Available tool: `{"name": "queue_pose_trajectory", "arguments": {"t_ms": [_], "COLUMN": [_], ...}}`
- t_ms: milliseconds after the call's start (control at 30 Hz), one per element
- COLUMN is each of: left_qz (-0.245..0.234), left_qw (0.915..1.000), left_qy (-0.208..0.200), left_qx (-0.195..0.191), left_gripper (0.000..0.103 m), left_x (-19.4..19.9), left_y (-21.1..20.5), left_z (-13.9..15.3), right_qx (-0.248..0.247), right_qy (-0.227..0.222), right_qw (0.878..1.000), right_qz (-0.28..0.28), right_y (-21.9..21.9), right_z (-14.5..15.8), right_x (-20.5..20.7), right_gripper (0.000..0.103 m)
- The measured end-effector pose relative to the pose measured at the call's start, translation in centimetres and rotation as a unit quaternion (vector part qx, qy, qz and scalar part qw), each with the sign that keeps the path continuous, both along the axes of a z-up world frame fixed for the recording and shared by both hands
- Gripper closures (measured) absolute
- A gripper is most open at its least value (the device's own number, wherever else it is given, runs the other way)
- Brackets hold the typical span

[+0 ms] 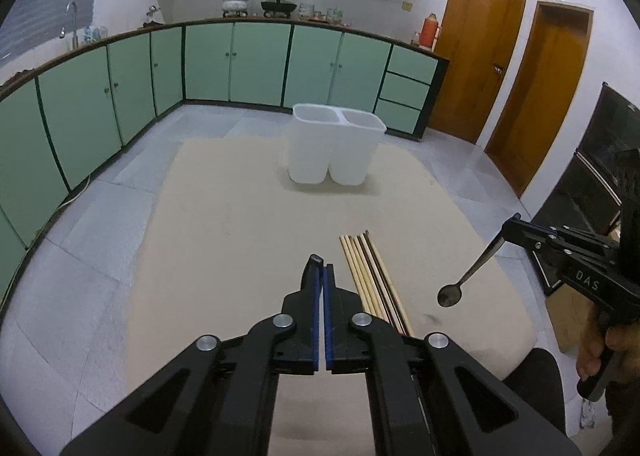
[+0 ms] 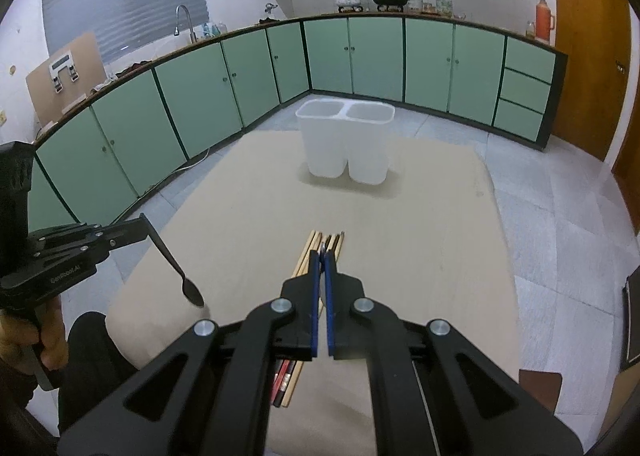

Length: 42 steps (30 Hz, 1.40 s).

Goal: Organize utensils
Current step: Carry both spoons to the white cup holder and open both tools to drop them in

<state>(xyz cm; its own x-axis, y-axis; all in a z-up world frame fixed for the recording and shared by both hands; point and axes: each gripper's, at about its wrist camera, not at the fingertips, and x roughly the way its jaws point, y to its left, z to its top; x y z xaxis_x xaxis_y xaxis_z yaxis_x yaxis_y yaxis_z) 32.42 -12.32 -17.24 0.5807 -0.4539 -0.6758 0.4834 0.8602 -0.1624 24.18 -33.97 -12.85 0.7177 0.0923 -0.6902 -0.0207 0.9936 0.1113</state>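
Observation:
Both grippers hang above a beige table. My left gripper is shut. The right wrist view shows it pinching the handle of a dark spoon that dangles bowl-down over the table's near left corner. My right gripper is shut too. The left wrist view shows it clamping a second spoon, also hanging bowl-down. A bundle of chopsticks lies flat on the table under the grippers. A white two-compartment holder stands upright at the far side, both of its compartments looking empty.
Green cabinets line the far and left walls, and wooden doors stand at the right. A dark cabinet stands to the table's right. A person's hands hold the gripper handles by the near edge.

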Motion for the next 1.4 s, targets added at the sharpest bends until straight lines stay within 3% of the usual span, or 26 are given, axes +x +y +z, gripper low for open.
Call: {"name": "queue_pose_trajectory", "arguments": {"t_ms": [167,333,600,700,800,933,1067,1167,1200,1267,1300,1333,1400], "left_qz": [-0.003,-0.015,-0.035,-0.033,-0.025,-0.020,-0.014,-0.008,-0.003,0.003,0.007,0.013,0.013], "left_qw": [0.9999,0.9994,0.9961,0.9941,0.9935,0.9948,0.9975,0.9987,0.9988,0.9988,0.9985,0.9978,0.9970], "left_qy": [-0.002,-0.025,-0.070,-0.091,-0.095,-0.086,-0.055,-0.040,-0.041,-0.043,-0.049,-0.058,-0.067], "left_qx": [-0.012,-0.018,-0.042,-0.049,-0.056,-0.051,-0.041,-0.031,-0.027,-0.024,-0.025,-0.029,-0.037], "left_gripper": [0.101,0.101,0.101,0.101,0.101,0.101,0.101,0.101,0.096,0.076,0.061,0.053,0.049], "left_x": [1.1,4.1,13.0,16.3,19.5,22.9,24.5,24.7,24.5,23.9,23.6,22.9,21.9], "left_y": [0.0,-1.3,-6.2,-8.4,-10.1,-12.0,-12.6,-12.3,-12.0,-11.1,-10.7,-9.9,-8.8], "left_z": [1.1,3.9,10.1,11.2,10.8,8.0,4.3,2.4,2.1,2.2,2.5,3.3,4.7], "right_qx": [0.016,0.017,0.006,0.008,0.008,0.008,0.009,0.010,0.010,0.010,0.009,0.010,0.014], "right_qy": [0.006,-0.001,-0.037,-0.052,-0.055,-0.035,-0.005,0.008,0.009,0.004,-0.001,-0.007,-0.024], "right_qw": [1.000,1.000,0.999,0.999,0.998,0.999,1.000,0.999,0.999,0.999,0.999,0.999,0.999], "right_qz": [0.008,0.022,0.011,0.005,-0.007,-0.021,-0.029,-0.036,-0.035,-0.040,-0.043,-0.044,-0.045], "right_y": [-0.6,-1.5,-4.1,-4.9,-6.0,-7.1,-7.7,-7.9,-7.8,-7.8,-7.9,-7.9,-7.9], "right_z": [0.8,3.8,9.9,10.8,9.9,6.6,3.6,2.0,1.9,2.1,2.3,2.7,3.7], "right_x": [1.1,4.7,15.4,18.8,22.4,25.4,27.0,26.6,26.4,25.6,24.9,24.1,21.9], "right_gripper": [0.101,0.101,0.101,0.101,0.101,0.101,0.101,0.095,0.093,0.079,0.075,0.073,0.073]}}
